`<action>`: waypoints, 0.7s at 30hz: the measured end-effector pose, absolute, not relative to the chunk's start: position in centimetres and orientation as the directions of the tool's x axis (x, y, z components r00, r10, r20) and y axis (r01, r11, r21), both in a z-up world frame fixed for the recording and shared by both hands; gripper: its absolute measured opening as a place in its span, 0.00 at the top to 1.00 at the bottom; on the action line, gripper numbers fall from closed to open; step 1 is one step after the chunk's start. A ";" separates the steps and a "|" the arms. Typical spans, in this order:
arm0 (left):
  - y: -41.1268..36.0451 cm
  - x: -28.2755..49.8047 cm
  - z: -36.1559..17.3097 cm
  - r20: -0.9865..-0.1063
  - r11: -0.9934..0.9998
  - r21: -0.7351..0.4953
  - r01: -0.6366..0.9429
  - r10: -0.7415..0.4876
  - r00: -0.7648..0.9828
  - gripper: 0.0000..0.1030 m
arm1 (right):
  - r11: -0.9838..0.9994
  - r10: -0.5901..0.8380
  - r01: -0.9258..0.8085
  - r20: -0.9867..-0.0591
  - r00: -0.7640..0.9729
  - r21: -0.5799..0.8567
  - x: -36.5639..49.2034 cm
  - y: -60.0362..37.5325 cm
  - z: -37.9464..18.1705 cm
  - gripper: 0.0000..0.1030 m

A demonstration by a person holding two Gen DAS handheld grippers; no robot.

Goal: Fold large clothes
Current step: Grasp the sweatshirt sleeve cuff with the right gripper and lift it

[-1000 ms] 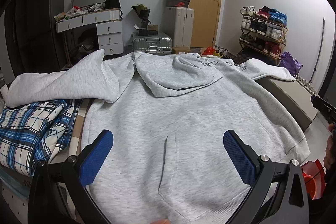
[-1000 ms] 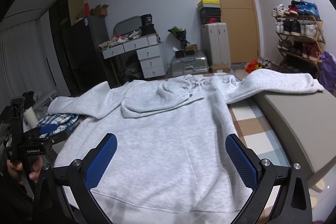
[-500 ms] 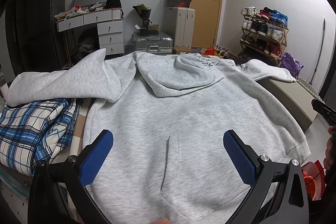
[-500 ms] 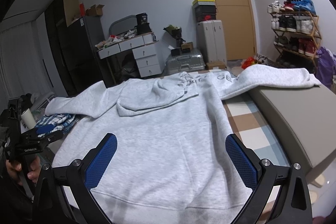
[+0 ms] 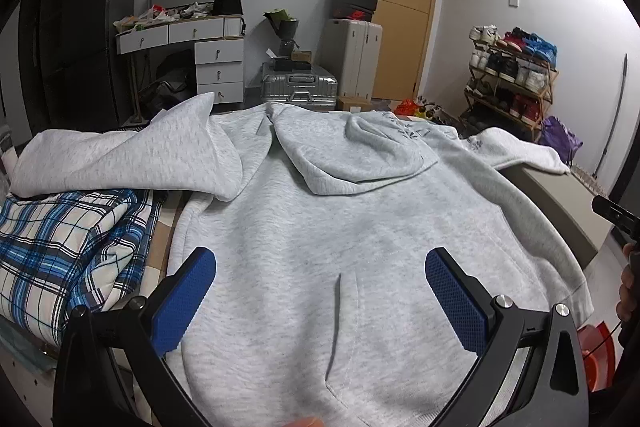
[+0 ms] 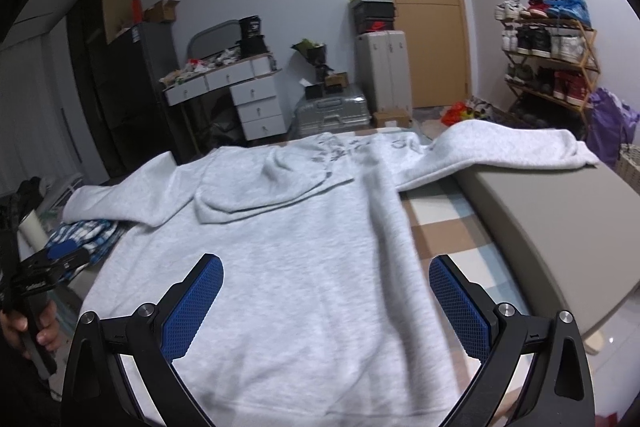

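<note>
Hovering over the spread hoodie

Since a second ago our right gripper (image 6: 326, 285) is drifting right, its view swinging past the hoodie's (image 5: 360, 227) edge; the left gripper (image 5: 320, 285) is barely moving. Both jaws are gaping wide, holding nothing, above the near hem. A plaid pile (image 5: 68, 247) is sitting left.

Two wrist cameras looking forward from the near hem of a spread grey hoodie (image 5: 332, 227)

The left wrist view sits low and close over the pocket side; the right wrist view sits by the right edge. Both face the wooden door (image 6: 416, 7), sharing hoodie, silver suitcase (image 5: 298, 87), dresser and shoe rack (image 6: 548, 59).
</note>
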State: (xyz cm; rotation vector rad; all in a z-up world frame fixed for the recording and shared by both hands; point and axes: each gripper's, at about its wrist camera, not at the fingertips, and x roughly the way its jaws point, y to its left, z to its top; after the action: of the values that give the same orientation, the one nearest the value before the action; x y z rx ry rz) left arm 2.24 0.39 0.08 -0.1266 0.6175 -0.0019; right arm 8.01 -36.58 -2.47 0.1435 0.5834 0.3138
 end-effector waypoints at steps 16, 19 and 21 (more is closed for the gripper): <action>1.8 4.7 -1.1 -0.606 0.986 -0.123 -0.111 0.014 0.796 0.01 | 0.982 0.061 0.056 -0.579 0.813 0.182 19.5 -47.9 -0.6 0.00; 1.8 4.9 -1.1 -0.608 0.988 -0.115 -0.107 0.015 0.793 0.01 | 0.954 0.003 0.180 -0.608 0.794 0.239 23.4 -52.8 -1.3 0.00; 2.0 5.0 -1.1 -0.605 0.987 -0.123 -0.107 0.011 0.796 0.01 | 0.925 -0.031 0.265 -0.642 0.766 0.272 26.3 -56.0 -2.3 0.01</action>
State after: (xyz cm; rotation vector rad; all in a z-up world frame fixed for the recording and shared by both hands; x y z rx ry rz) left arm 4.97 1.96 -1.07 -0.1543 0.6479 0.0639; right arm 26.30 -56.04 -2.33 0.3614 0.6828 -0.1644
